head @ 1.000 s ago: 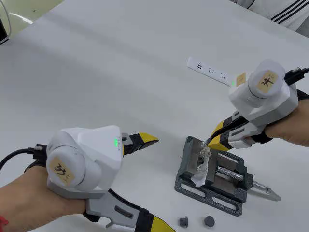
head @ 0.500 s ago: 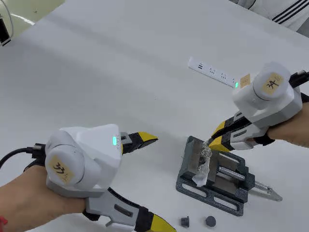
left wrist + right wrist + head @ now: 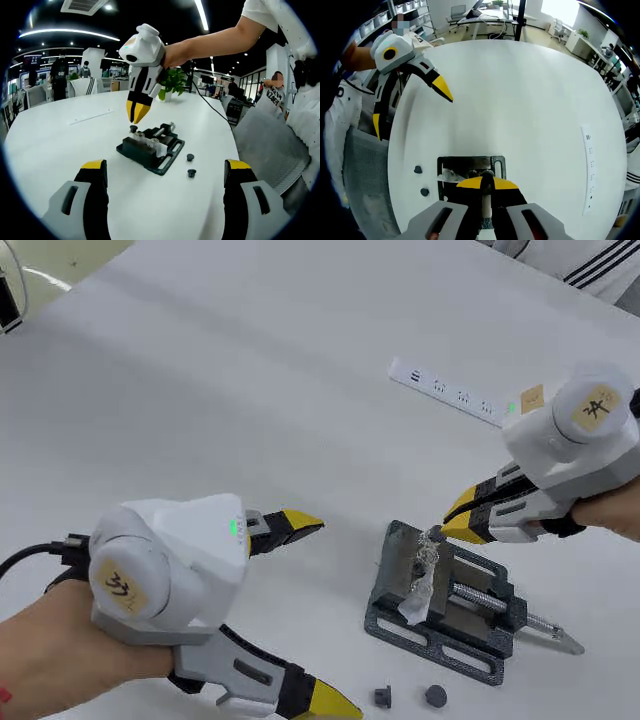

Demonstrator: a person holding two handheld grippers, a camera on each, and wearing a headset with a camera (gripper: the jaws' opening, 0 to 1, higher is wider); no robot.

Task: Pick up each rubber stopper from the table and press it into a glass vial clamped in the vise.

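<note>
Your right gripper (image 3: 447, 531) has drifted right since a second ago; the vise, vials and loose stoppers haven't budged. Your left gripper (image 3: 162, 167) hangs spread wide and empty, well short of the vise (image 3: 440, 625). Two rubber stoppers (image 3: 381, 698) lie on the table (image 3: 250, 390) just in front of it. It clamps glass vials (image 3: 420, 570), one capped with a dark stopper (image 3: 133, 129). Right gripper's jaws are clenched and empty, tips just above that cap.
</note>
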